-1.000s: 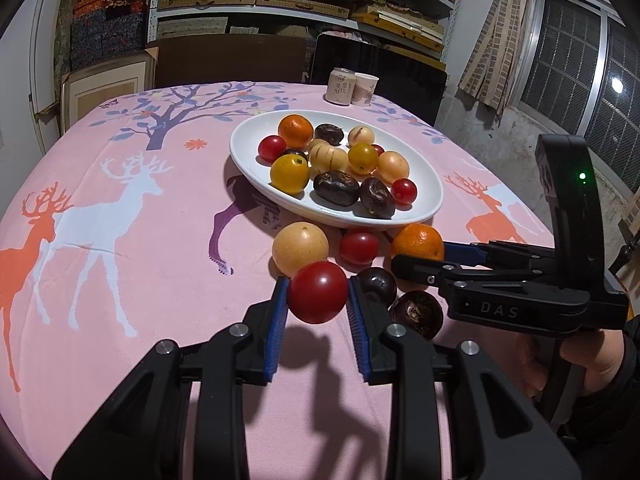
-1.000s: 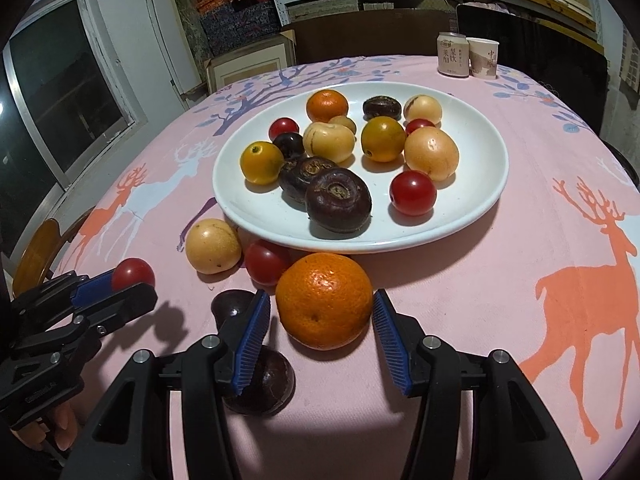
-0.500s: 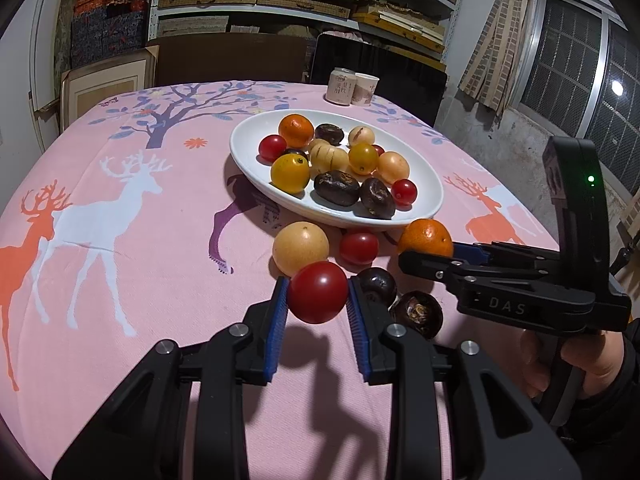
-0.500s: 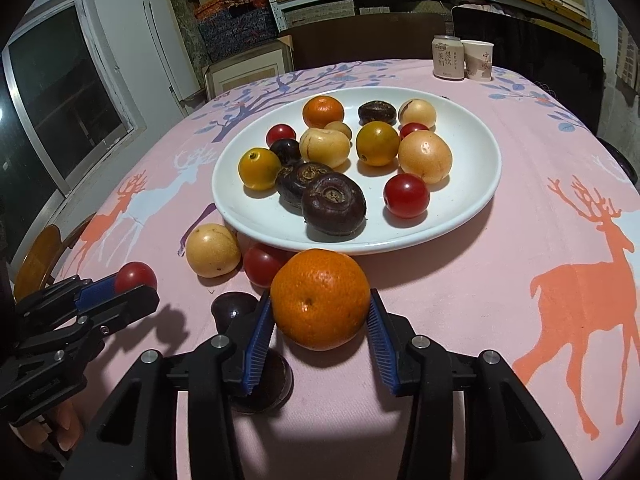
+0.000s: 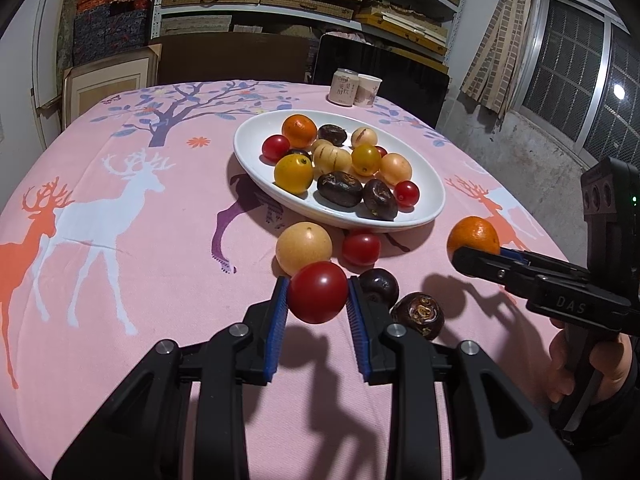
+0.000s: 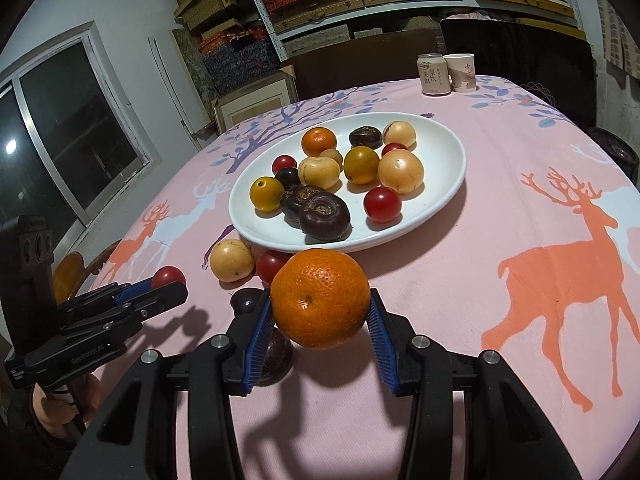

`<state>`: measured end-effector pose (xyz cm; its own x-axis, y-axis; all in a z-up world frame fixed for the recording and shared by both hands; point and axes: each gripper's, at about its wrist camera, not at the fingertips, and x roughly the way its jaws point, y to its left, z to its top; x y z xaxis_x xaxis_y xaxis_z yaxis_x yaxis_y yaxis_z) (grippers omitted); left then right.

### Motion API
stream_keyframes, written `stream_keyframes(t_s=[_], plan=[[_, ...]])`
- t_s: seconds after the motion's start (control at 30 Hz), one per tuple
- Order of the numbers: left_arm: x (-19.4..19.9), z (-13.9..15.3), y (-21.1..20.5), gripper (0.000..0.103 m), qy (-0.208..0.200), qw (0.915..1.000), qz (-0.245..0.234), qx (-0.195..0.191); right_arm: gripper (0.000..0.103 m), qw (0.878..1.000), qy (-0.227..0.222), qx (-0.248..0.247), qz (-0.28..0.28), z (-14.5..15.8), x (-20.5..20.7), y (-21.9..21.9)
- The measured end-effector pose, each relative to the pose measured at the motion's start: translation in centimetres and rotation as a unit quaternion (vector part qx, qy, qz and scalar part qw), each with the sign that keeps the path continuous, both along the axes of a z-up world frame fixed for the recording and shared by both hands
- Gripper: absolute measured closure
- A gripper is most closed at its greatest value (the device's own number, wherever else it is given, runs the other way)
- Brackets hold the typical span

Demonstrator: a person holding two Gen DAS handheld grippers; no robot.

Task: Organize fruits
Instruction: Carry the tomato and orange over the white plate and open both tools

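A: We have the left gripper (image 5: 318,294) clenched on a red tomato (image 5: 318,292), held above the pink tablecloth (image 5: 140,248) on the near side of the white plate (image 5: 256,142)

B: And our right gripper (image 6: 320,312) grasps an orange (image 6: 320,298), lifted clear of the cloth just in front of the plate's near rim

A: Against that rim we see a yellow fruit (image 5: 303,247) and a second tomato (image 5: 361,247) lying side by side; two dark fruits (image 5: 418,316) sit nearer us. The plate holds more fruit
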<state>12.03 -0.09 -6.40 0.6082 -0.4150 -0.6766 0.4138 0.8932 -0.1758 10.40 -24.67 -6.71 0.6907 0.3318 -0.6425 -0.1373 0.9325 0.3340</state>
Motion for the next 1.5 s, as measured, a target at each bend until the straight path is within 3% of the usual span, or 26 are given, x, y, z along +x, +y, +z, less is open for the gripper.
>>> stream_keyframes(t_s=[0.3,0.47,0.8,1.17,1.23,1.3,1.5], plan=[[-0.2,0.6,-0.8,0.075,-0.007,0.9998,-0.015,0.011,0.057,1.000,0.000,0.017,0.004,0.2,-1.2,-1.7],[1.6,1.6,-1.9,0.075,-0.005,0.9996,-0.022,0.016,0.057,1.000,-0.015,0.025,-0.007,2.3,0.2,-3.7],[7.2,4.9,-6.1,0.075,-0.038,0.9978,-0.042,0.034,0.057,0.999,-0.050,0.019,0.000,7.8,7.1,-5.8],[14.3,3.2,-9.4,0.074,-0.017,0.9974,-0.051,0.049,0.055,0.999,-0.017,-0.008,0.026,6.2,16.5,-2.9],[14.9,2.8,-9.4,0.060,-0.012,0.9975,-0.052,0.047,0.050,0.999,-0.015,-0.018,0.028,5.8,17.4,-2.4],[15.0,2.6,-9.1,0.037,-0.018,0.9979,-0.042,0.045,0.048,0.999,-0.022,-0.025,0.017,5.7,17.5,-2.4],[14.4,2.7,-7.8,0.033,-0.019,0.9985,-0.024,0.046,0.047,1.000,-0.014,-0.007,0.000,5.1,15.4,-3.5]])
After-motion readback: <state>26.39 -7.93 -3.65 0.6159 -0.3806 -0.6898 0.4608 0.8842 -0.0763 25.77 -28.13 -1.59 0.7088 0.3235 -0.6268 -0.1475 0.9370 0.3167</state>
